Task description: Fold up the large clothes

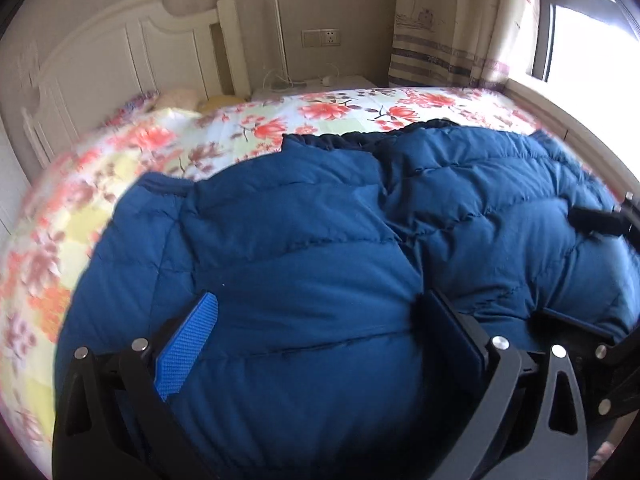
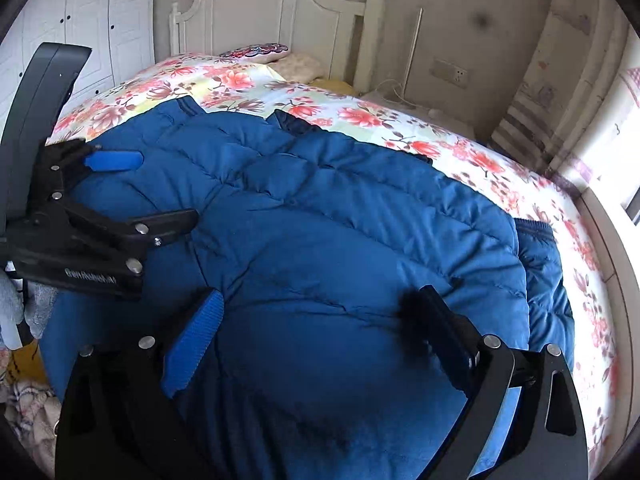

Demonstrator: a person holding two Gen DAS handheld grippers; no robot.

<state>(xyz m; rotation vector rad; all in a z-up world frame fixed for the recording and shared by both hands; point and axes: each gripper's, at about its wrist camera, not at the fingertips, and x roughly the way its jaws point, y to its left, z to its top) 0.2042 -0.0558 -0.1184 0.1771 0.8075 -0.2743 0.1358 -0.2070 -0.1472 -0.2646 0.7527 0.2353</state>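
A large blue quilted down jacket [image 1: 320,220] lies spread on the bed's floral sheet [image 1: 328,108], its dark ribbed hem toward the headboard. My left gripper [image 1: 320,320] stands open, with puffy jacket fabric bulging between its blue pad and its black finger. In the right wrist view the jacket [image 2: 340,208] fills the middle, and my right gripper [image 2: 320,320] is also open, resting over the near part of it. The left gripper [image 2: 148,190] shows at the left there, over the jacket's left side. The right gripper [image 1: 576,272] shows at the left wrist view's right edge.
A white headboard [image 2: 280,8] and pillows [image 2: 256,52] stand at the bed's far end. A bedside table with cables [image 1: 304,82], a wall socket [image 1: 320,38], a curtain [image 1: 448,20] and a bright window [image 1: 592,40] lie to the right. White wardrobe doors [image 2: 88,12] are at the left.
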